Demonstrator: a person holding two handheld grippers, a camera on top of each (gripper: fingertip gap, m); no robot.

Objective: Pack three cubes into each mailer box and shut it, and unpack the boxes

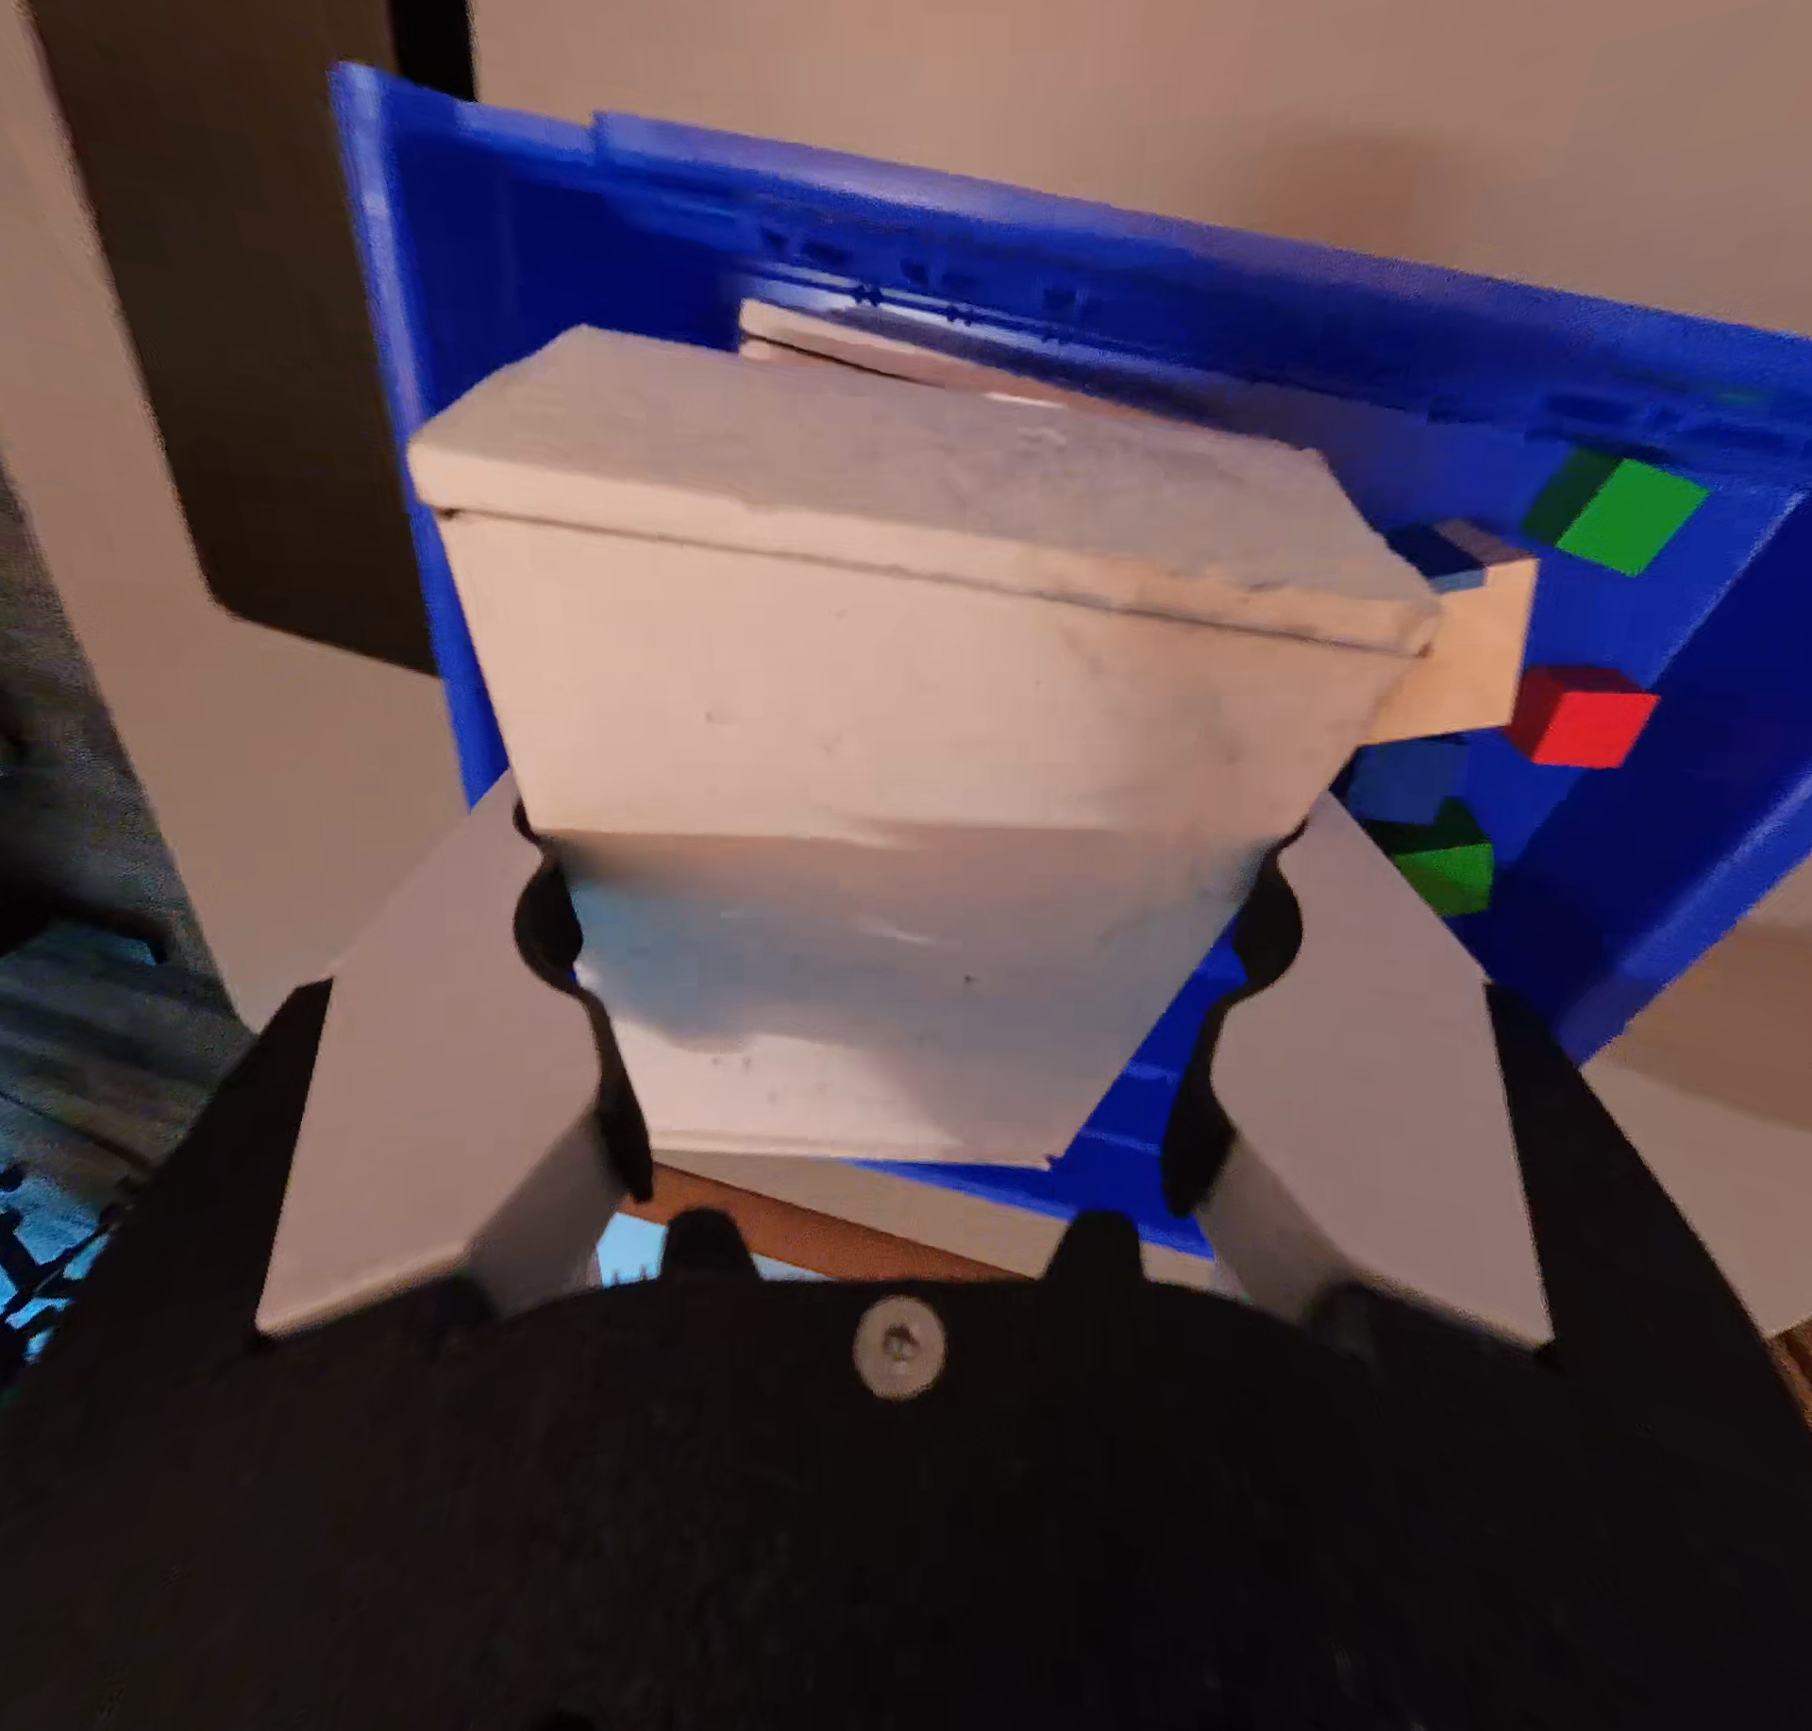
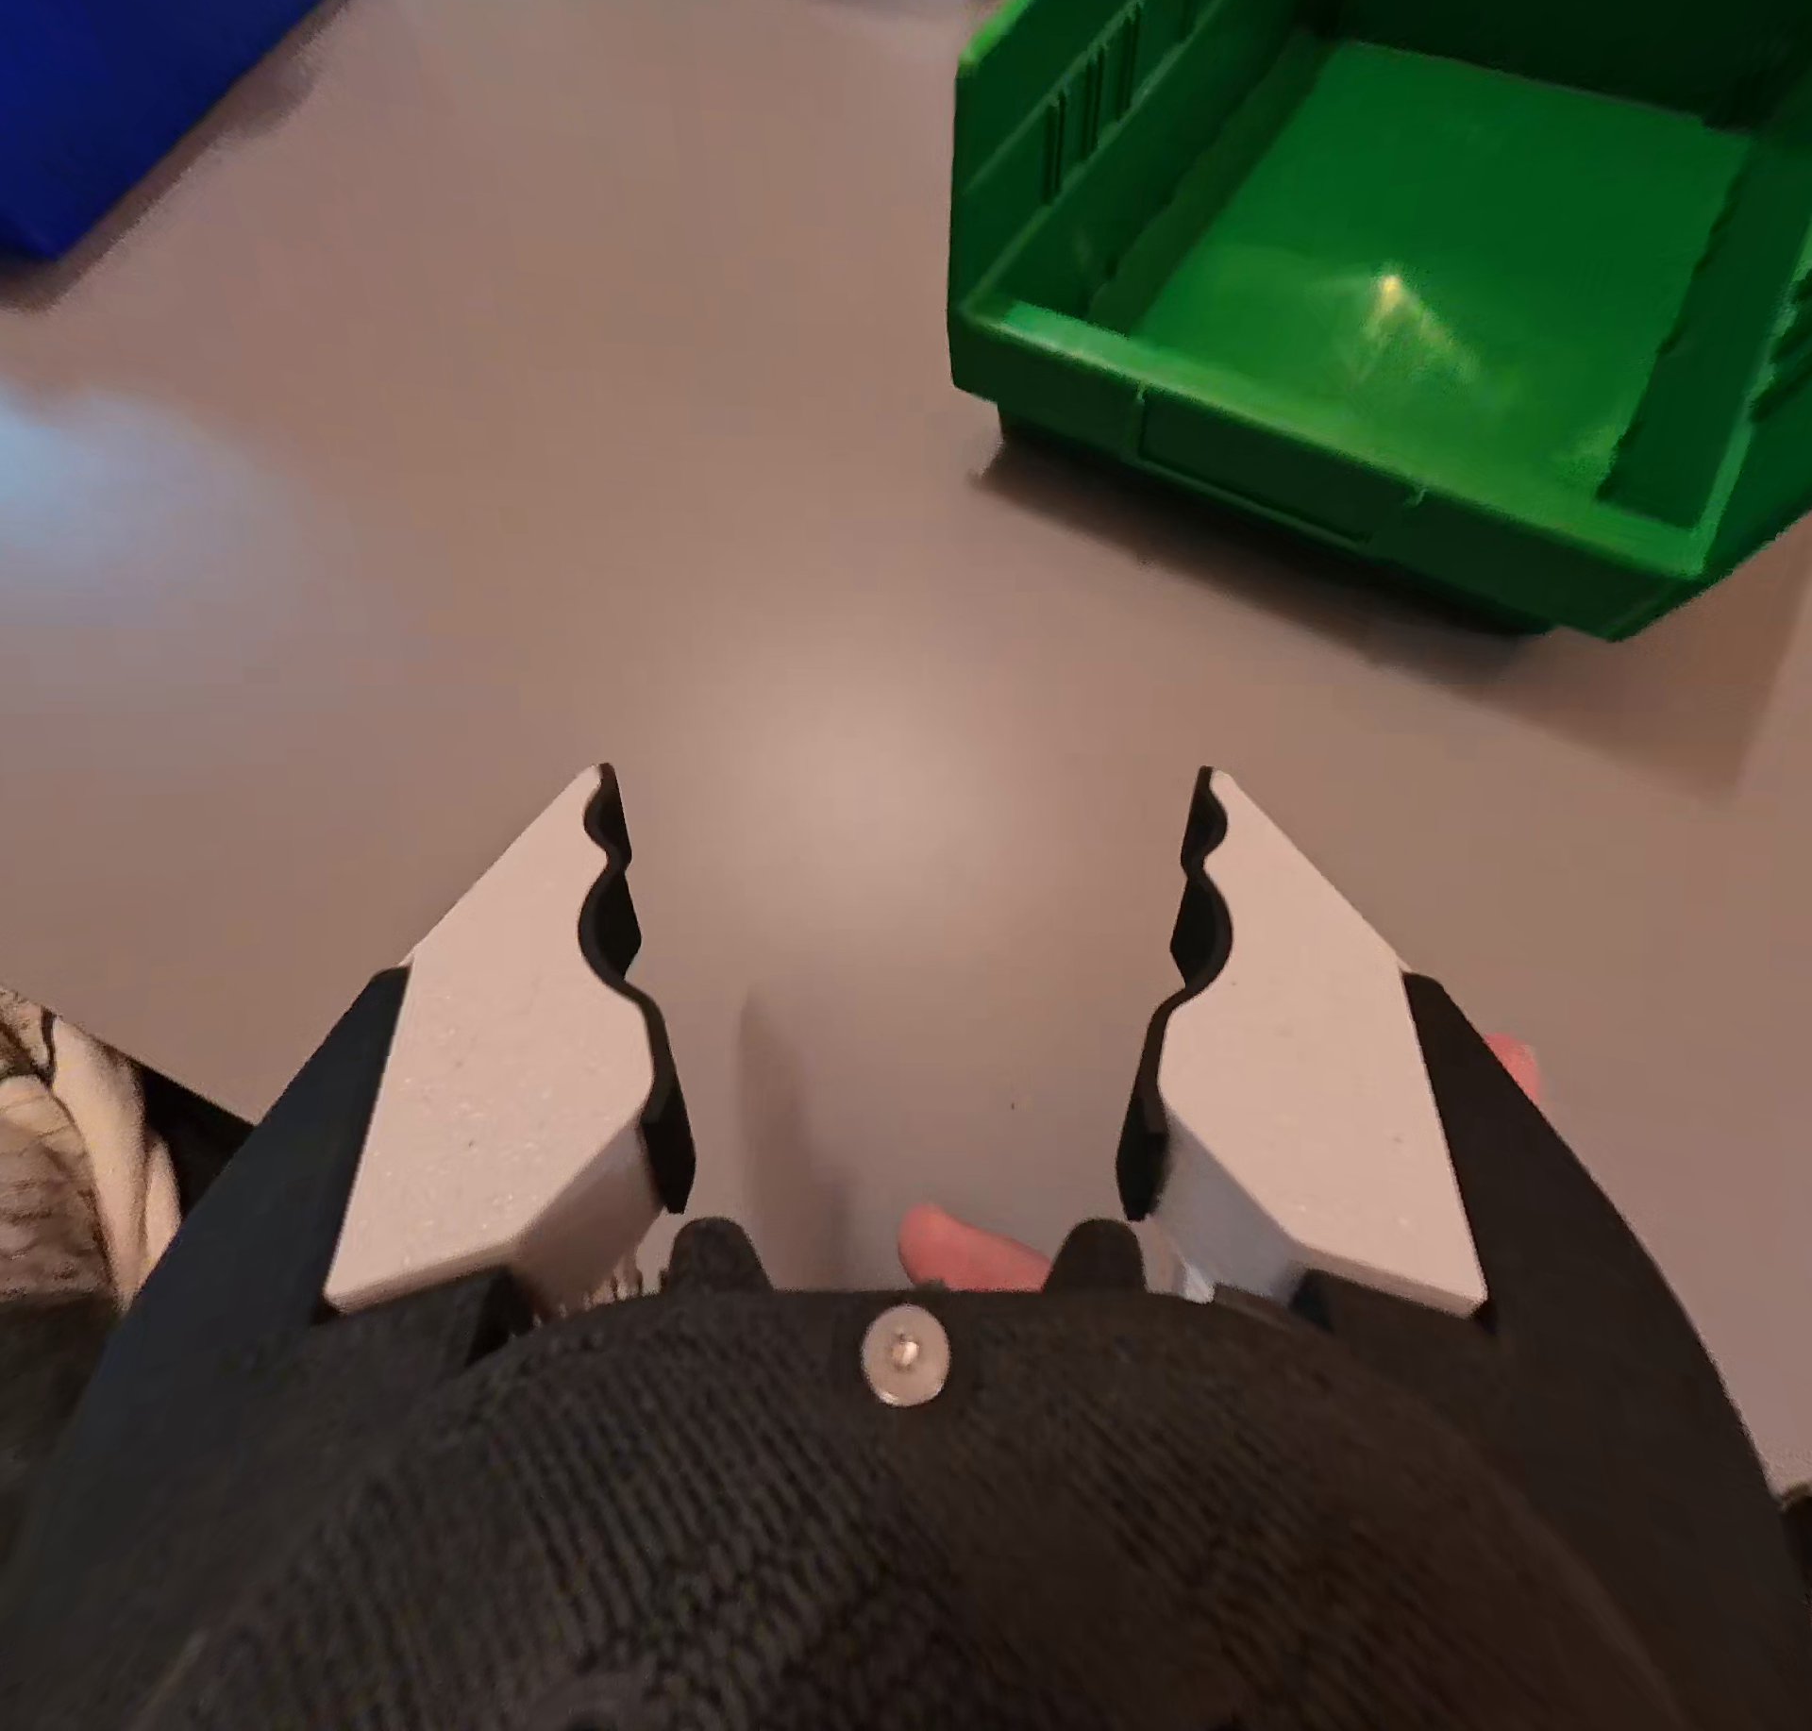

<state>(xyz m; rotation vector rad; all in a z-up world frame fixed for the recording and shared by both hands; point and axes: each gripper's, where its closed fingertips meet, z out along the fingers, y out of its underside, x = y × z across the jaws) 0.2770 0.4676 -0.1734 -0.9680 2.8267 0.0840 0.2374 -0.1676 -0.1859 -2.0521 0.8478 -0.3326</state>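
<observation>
- Two bins stand on the grey table [image 2: 588, 556]: a blue bin [image 1: 608, 213] ahead of the left gripper, and a green bin [image 2: 1422, 291] to the front right of the right gripper; in the right wrist view a corner of the blue one shows far left.
- One white mailer box [image 1: 882, 664], lid down, is held over the blue bin; a side flap sticks out at its right end.
- Behind it, inside the blue bin, the edge of a second white box [image 1: 843, 336] shows.
- The left gripper [image 1: 907, 899] has its jaws pinching the mailer box by its lower end, one finger on each side.
- The right gripper [image 2: 907, 860] hovers above bare table with its jaws spread wide and nothing between them.
- Several cubes lie in the right part of the blue bin: a green cube [image 1: 1623, 517] farthest back, a red cube [image 1: 1584, 718] nearer, another green cube [image 1: 1446, 865] nearest, and a blue cube [image 1: 1407, 782] just left of them, partly hidden by the box.
</observation>
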